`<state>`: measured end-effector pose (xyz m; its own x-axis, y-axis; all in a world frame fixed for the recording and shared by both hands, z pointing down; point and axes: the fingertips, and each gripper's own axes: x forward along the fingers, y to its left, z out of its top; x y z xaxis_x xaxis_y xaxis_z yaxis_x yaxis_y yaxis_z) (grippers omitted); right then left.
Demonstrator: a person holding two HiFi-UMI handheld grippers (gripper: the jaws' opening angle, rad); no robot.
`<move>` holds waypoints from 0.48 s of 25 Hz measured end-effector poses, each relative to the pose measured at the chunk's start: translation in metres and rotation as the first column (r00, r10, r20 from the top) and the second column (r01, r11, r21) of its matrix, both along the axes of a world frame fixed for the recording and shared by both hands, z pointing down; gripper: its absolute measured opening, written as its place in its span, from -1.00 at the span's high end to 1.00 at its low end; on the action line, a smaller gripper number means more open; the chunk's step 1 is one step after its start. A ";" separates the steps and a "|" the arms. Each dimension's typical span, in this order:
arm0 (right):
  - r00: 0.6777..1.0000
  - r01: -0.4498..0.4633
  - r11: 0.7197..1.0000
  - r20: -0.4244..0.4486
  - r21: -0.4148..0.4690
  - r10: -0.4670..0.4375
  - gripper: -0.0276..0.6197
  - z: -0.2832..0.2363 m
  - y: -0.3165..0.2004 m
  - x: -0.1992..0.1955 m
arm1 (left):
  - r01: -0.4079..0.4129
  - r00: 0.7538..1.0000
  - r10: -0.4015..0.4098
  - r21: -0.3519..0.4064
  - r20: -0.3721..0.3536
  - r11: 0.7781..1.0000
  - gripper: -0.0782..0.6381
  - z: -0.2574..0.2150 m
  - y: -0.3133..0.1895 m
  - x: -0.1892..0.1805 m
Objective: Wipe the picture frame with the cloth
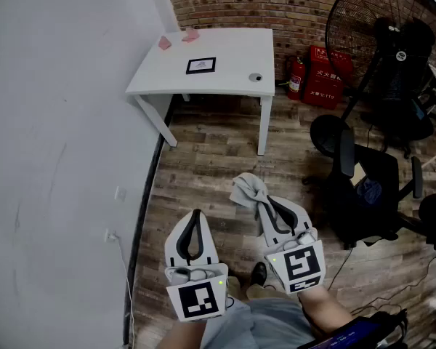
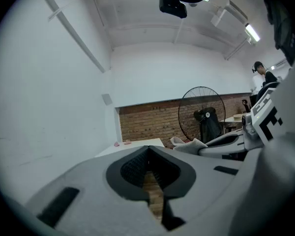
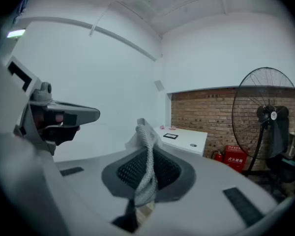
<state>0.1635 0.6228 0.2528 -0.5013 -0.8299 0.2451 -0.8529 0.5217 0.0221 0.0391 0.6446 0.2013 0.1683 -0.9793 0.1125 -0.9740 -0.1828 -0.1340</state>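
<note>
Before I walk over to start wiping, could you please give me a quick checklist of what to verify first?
1. Cloth clamped in the right gripper: ok.
2. Left gripper empty, jaws together: ok.
3. Picture frame lying flat on the white table: ok.
4. Frame within reach: not ok, the table stands across the floor.
5. Nothing resting on the frame: ok.
6. Dust on the frame: cannot tell.
</note>
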 end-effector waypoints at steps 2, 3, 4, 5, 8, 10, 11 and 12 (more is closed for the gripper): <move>1.000 -0.001 1.000 -0.002 0.001 0.001 0.81 0.001 0.000 0.002 | 0.000 1.000 0.000 0.001 -0.001 1.000 0.76 0.000 0.000 0.002; 1.000 -0.002 1.000 -0.002 0.001 0.002 0.81 0.001 0.000 0.004 | 0.001 1.000 -0.001 0.001 -0.002 1.000 0.76 0.000 0.000 0.002; 1.000 -0.002 1.000 -0.001 0.001 0.002 0.81 0.001 0.000 0.005 | 0.001 1.000 -0.001 0.000 -0.002 1.000 0.76 0.001 0.000 0.003; 1.000 -0.002 1.000 0.001 0.002 0.002 0.81 0.001 0.000 0.006 | 0.003 1.000 -0.003 -0.002 -0.002 1.000 0.76 0.001 0.001 0.005; 1.000 -0.004 1.000 0.016 0.009 0.004 0.81 0.000 0.000 0.012 | 0.008 1.000 -0.008 -0.006 -0.002 1.000 0.76 0.003 0.001 0.009; 1.000 0.000 1.000 0.022 0.010 0.000 0.81 0.000 0.001 0.014 | 0.013 1.000 -0.013 -0.004 -0.004 1.000 0.76 0.003 0.002 0.011; 1.000 0.002 1.000 0.020 0.011 -0.002 0.81 0.000 0.001 0.015 | 0.016 1.000 -0.016 -0.001 -0.005 1.000 0.76 0.003 0.002 0.012; 1.000 0.002 1.000 0.017 0.011 -0.003 0.81 0.000 0.000 0.016 | 0.019 1.000 -0.018 0.002 -0.006 1.000 0.76 0.003 0.002 0.012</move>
<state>0.1797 0.6232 0.2530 -0.5072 -0.8313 0.2274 -0.8519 0.5236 0.0138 0.0514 0.6461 0.2042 0.1508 -0.9825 0.1091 -0.9780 -0.1644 -0.1283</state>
